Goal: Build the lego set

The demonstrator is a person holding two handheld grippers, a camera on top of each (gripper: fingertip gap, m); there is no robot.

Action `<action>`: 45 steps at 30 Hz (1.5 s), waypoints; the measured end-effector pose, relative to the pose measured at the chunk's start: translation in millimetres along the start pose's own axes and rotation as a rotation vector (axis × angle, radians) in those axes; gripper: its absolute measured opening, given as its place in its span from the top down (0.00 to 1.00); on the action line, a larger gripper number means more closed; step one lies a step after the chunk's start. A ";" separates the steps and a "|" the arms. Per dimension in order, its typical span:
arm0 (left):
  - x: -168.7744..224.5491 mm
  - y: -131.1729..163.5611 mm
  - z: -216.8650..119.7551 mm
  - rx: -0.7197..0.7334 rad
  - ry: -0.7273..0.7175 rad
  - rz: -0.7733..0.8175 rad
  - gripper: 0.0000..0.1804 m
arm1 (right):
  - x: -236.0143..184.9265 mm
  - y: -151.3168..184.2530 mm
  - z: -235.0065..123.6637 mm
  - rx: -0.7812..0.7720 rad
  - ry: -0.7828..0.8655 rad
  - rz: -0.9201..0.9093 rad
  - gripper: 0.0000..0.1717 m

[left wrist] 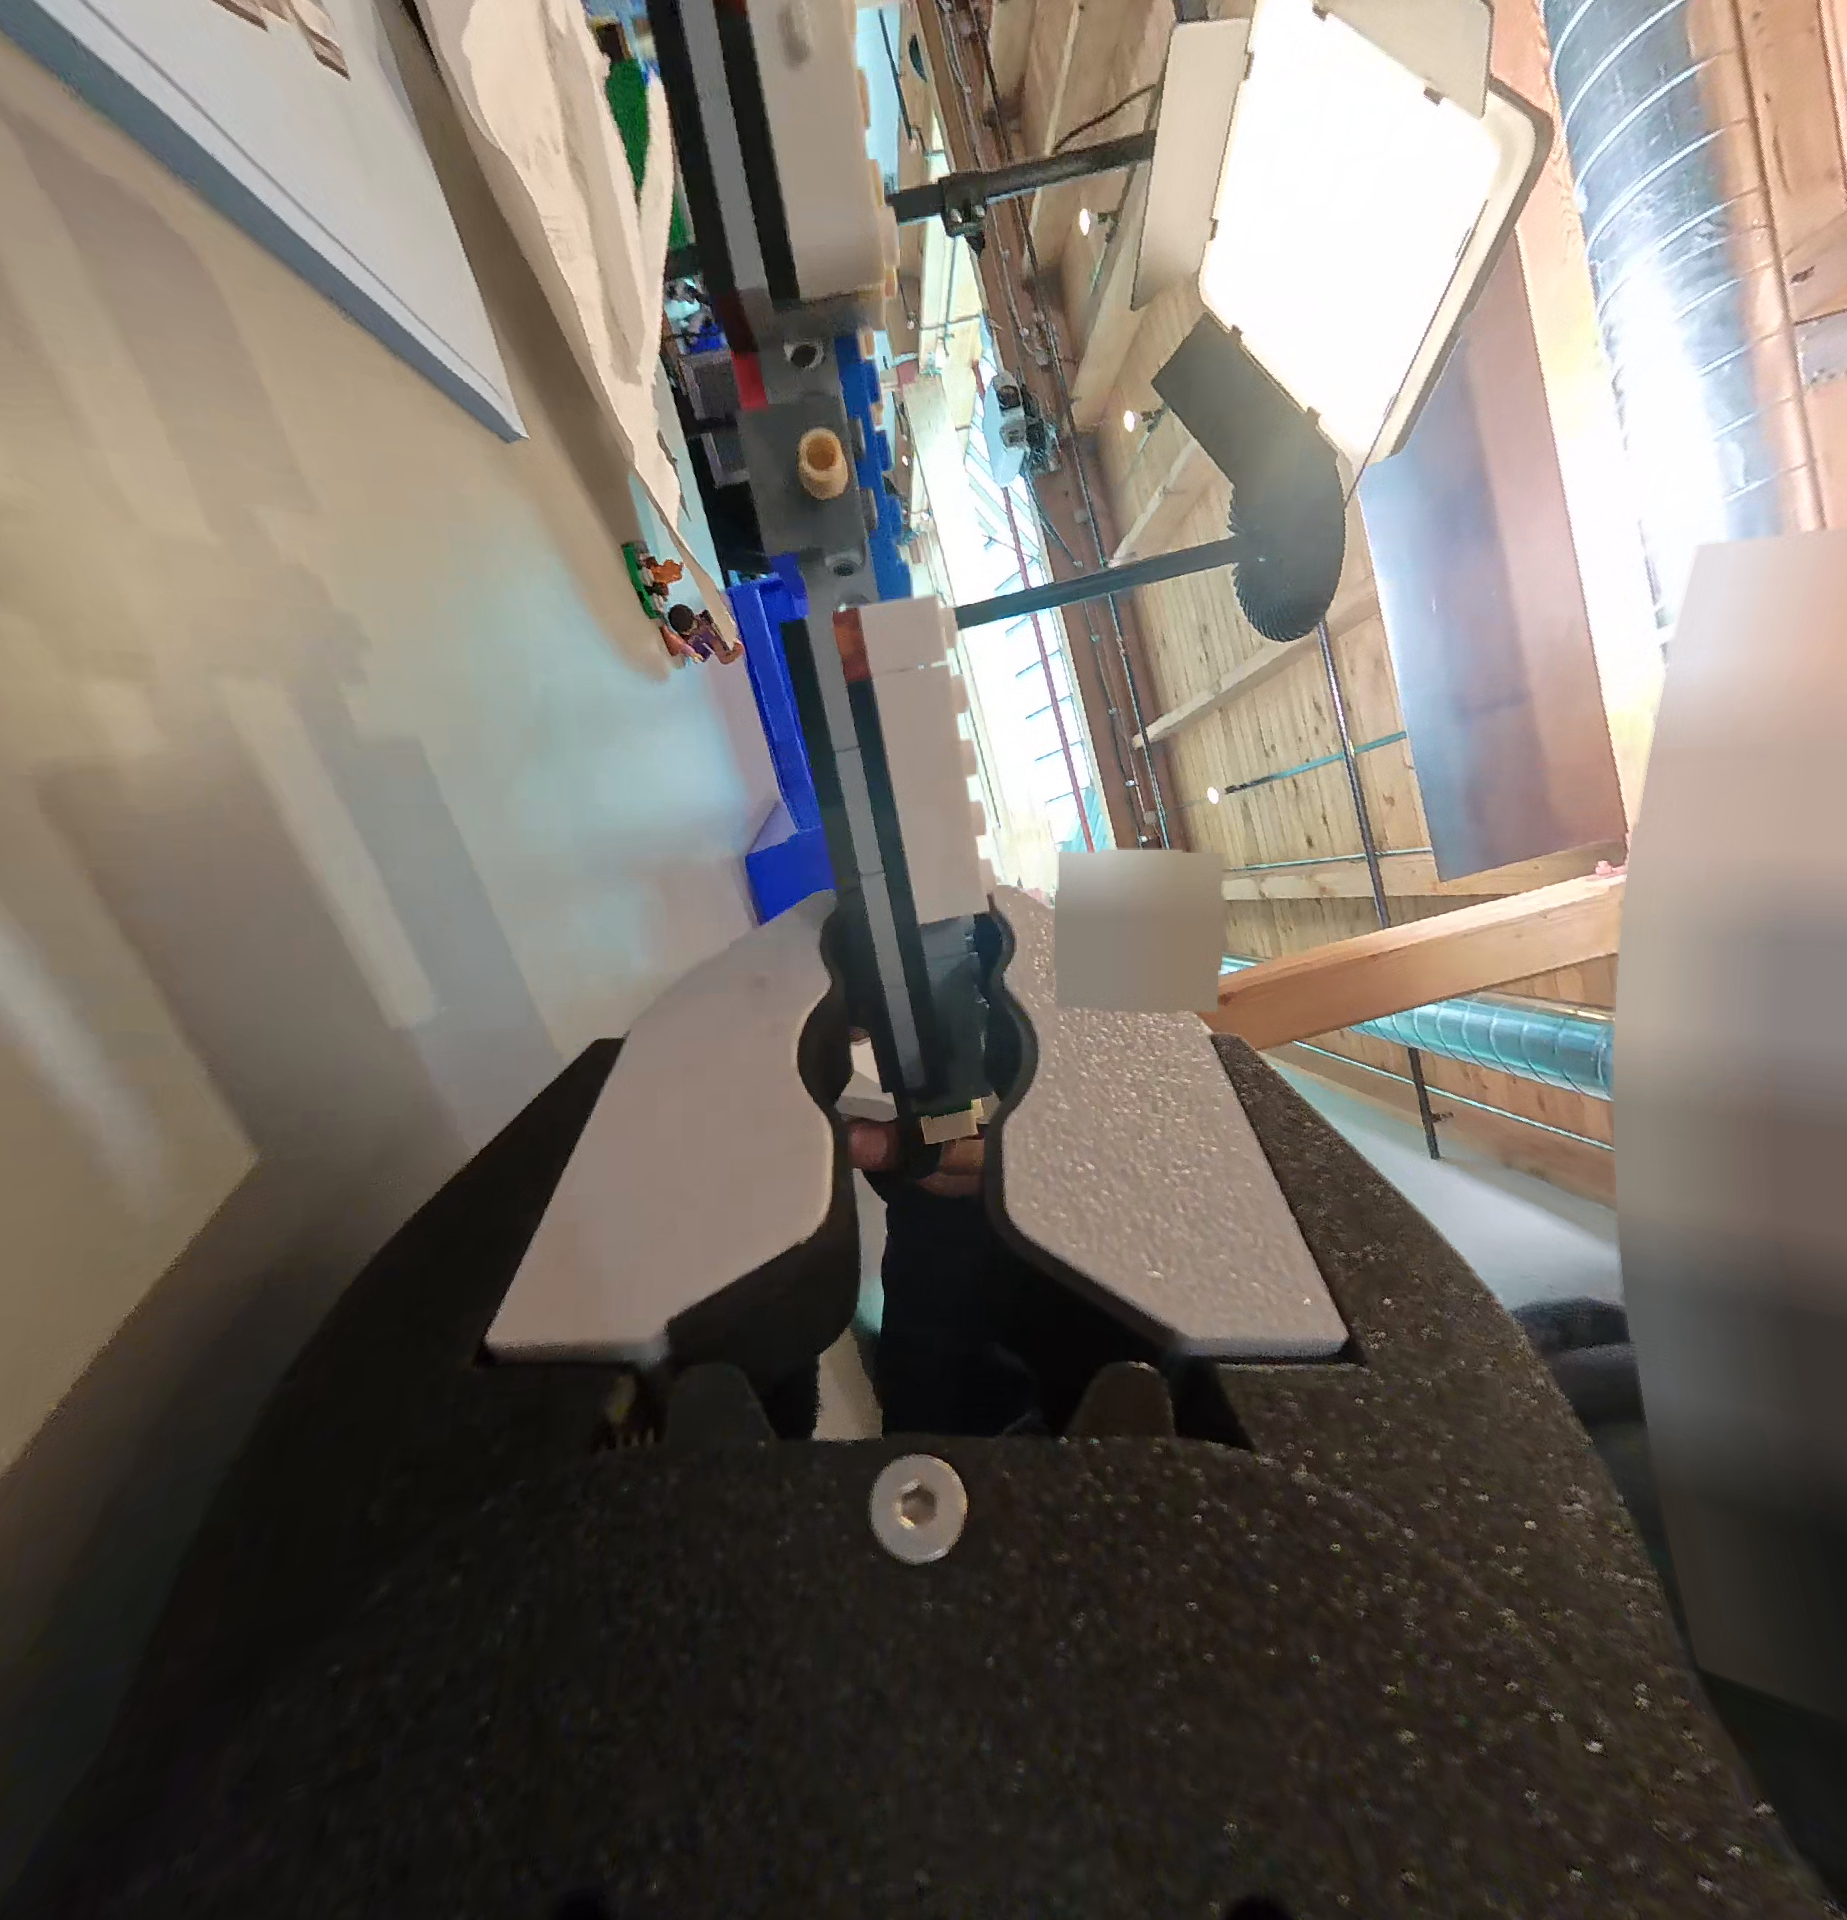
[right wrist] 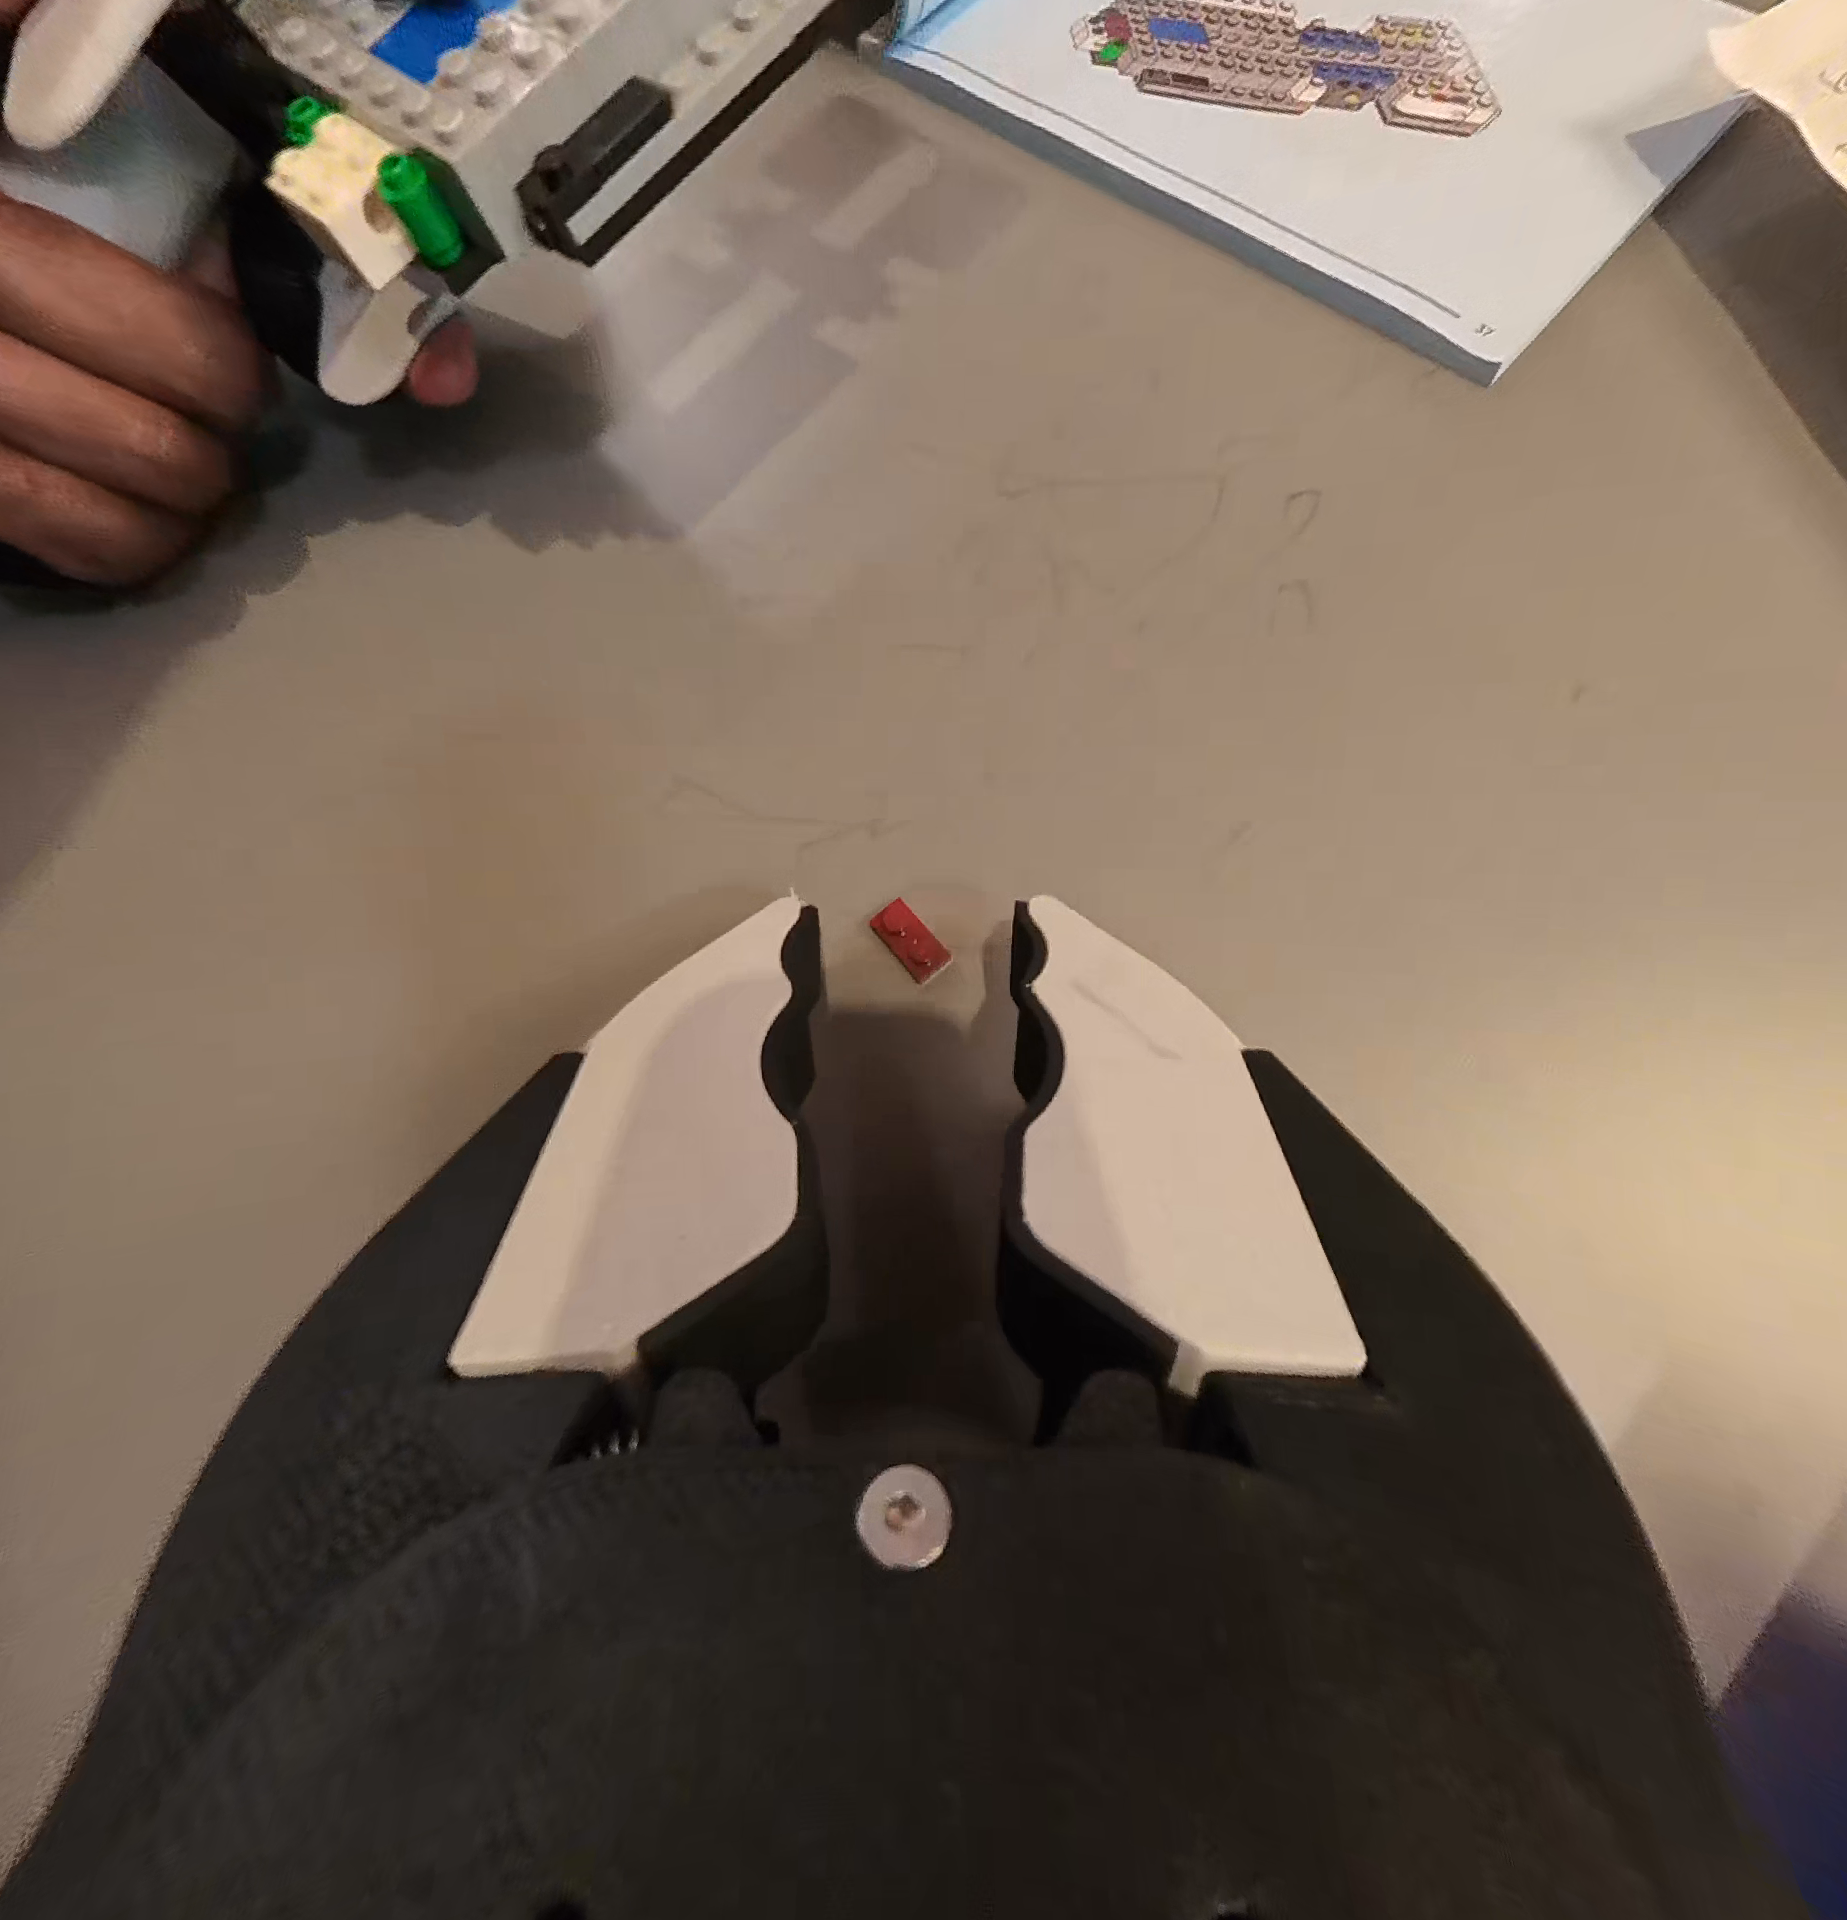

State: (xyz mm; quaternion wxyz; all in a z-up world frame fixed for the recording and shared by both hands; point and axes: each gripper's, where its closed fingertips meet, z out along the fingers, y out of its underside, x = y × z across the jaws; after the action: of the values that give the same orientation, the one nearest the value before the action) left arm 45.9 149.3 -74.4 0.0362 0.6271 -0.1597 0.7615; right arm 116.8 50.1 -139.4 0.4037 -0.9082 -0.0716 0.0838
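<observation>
the left claw (left wrist: 914, 997) is clamped on the end of a long grey, black and white toy-brick model (left wrist: 898, 790), while the right claw (right wrist: 917, 940) stands open over the grey table (right wrist: 1210, 675), a small flat red brick plate (right wrist: 910, 938) lying untouched between its fingertips, with a pale blue instruction booklet (right wrist: 1314, 177) well beyond.

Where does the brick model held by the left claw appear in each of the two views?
Left wrist view: the brick model runs from the centre to the top edge, its near end clamped in the left claw.
Right wrist view: top left corner, held by the left claw.
Shared landmark: the open instruction booklet, at top left in the left wrist view.
</observation>
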 end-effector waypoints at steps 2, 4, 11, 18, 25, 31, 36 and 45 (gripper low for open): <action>2.2 1.3 11.0 -0.030 0.027 -0.004 0.89 | -1.1 0.5 0.4 -0.007 -0.023 -0.003 0.79; 4.1 2.7 21.3 -0.062 0.042 -0.018 0.88 | -3.0 1.6 0.7 -0.015 -0.052 -0.004 0.79; 6.9 -4.9 36.0 -0.071 0.067 0.001 0.89 | -4.6 6.3 2.7 -0.050 -0.054 -0.055 0.79; 0.5 -5.8 30.0 -0.040 0.079 -0.027 0.88 | -4.3 10.5 6.2 -0.086 -0.047 -0.061 0.82; 3.7 -8.4 27.6 -0.037 0.112 -0.028 0.88 | -4.1 8.9 5.9 -0.076 -0.069 -0.036 0.81; 1.7 -9.1 26.6 -0.027 0.097 -0.027 0.88 | -6.0 8.4 5.2 -0.071 -0.095 -0.026 0.82; -2.7 -1.6 29.8 -0.066 0.052 -0.010 0.88 | -7.8 9.7 6.2 -0.082 -0.098 -0.041 0.82; -4.0 16.1 33.5 -0.152 0.023 0.013 0.88 | -8.4 9.8 6.5 -0.085 -0.098 -0.048 0.84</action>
State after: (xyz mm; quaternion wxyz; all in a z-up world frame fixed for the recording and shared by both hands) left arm 74.2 124.9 -76.0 0.0806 0.6127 -0.2208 0.7545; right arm 107.8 46.6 -150.2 0.3629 -0.9173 -0.1164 0.1153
